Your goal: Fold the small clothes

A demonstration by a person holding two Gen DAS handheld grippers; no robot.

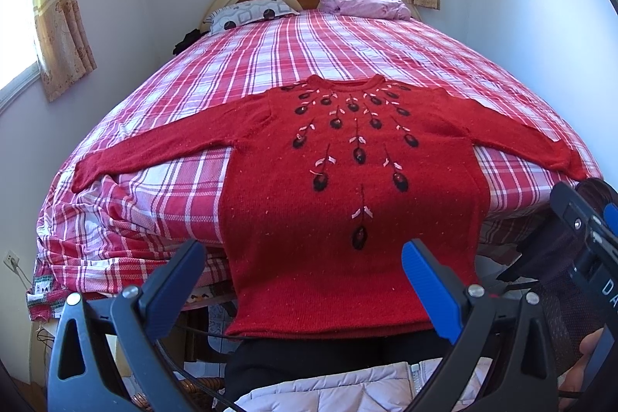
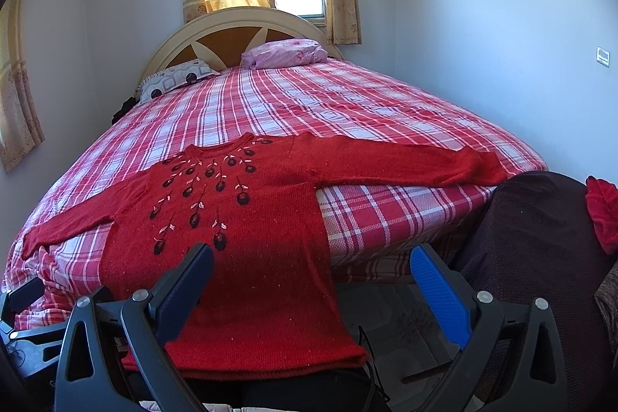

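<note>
A red knitted sweater (image 1: 347, 203) with dark embroidered flowers lies flat and face up on the checked bed, both sleeves spread out sideways, its hem hanging over the near edge. My left gripper (image 1: 305, 257) hovers open above the sweater's lower body, nothing between its fingers. In the right wrist view the same sweater (image 2: 247, 230) lies to the left and ahead. My right gripper (image 2: 313, 263) is open too, over the sweater's lower right side and the bed edge. The right gripper's body (image 1: 587, 230) shows at the left view's right edge.
The bed (image 2: 347, 111) carries a red-and-white checked cover, with a patterned pillow (image 2: 174, 78) and a pink pillow (image 2: 286, 53) by the headboard. A dark fabric-covered object (image 2: 540, 250) with a red cloth (image 2: 602, 211) stands right of the bed. Walls close both sides.
</note>
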